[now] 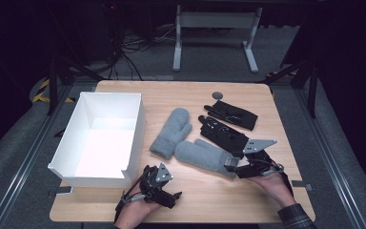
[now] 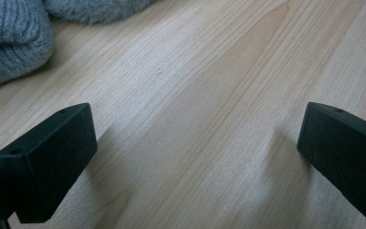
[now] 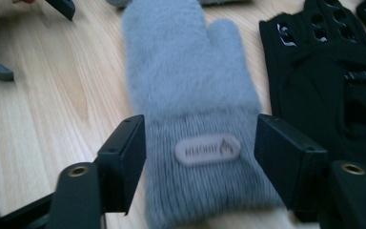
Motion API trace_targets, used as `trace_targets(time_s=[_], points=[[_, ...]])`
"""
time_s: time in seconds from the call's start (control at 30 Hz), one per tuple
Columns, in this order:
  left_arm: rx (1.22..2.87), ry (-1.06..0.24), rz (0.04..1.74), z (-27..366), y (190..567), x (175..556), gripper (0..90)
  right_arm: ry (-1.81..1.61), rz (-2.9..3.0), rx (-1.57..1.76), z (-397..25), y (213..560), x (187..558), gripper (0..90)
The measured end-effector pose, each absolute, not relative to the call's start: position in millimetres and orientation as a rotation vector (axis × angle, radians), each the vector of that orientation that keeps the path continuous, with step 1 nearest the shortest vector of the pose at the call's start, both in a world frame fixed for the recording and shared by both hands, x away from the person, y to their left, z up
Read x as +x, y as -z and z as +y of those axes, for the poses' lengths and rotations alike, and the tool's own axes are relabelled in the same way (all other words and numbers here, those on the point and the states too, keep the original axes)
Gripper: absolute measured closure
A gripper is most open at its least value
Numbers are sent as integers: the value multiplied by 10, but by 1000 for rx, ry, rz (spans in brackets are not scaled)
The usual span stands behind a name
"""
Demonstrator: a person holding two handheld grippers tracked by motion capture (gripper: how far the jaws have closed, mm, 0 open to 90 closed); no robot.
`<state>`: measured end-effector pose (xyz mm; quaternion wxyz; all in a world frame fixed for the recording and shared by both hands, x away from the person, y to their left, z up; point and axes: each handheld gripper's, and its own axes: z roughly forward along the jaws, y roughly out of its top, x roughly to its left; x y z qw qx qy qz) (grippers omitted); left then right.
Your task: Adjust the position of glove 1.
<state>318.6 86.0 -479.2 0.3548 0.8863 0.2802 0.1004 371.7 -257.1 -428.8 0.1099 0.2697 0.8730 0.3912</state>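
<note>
Two grey mittens lie mid-table: one farther back, one nearer, its ribbed cuff pointing right. My right gripper is at that cuff. In the right gripper view its jaws stand open on either side of the cuff of this mitten, with the label between them at the right gripper. My left gripper rests near the front edge, beside the white box. The left gripper is open over bare wood, with a mitten cuff ahead to its left.
Two black gloves lie right of the mittens; one black glove sits close beside my right jaw. A small grey disc is at the back. The white box is open-topped at the table's left.
</note>
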Motion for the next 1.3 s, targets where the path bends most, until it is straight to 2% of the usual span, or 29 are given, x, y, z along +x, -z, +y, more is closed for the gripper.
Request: trace_targets(time_s=[0.23,0.47,0.6,0.73,0.8,1.07,1.3], points=[[2290,-261,723,860,4793,3186,1,-1139,2601,758,-2364,4296,3937,398],[2291,-260,724,860,4792,3186,0,-1136,2672,710,-2213,4373,4083,494],[2291,-261,723,860,4793,3186,0,-1106,2698,704,-2176,4420,4115,613],[2290,-261,724,860,4793,3185,1,-1110,2711,706,-2176,4441,4123,819],[2290,-261,725,860,4793,3185,1,-1126,2699,710,-2195,4427,4129,862],[2288,-261,726,859,4794,3184,1,-1183,2671,719,-2257,4302,3983,881],[2289,-262,725,860,4793,3185,1,-1179,2693,713,-2284,4297,3635,881]])
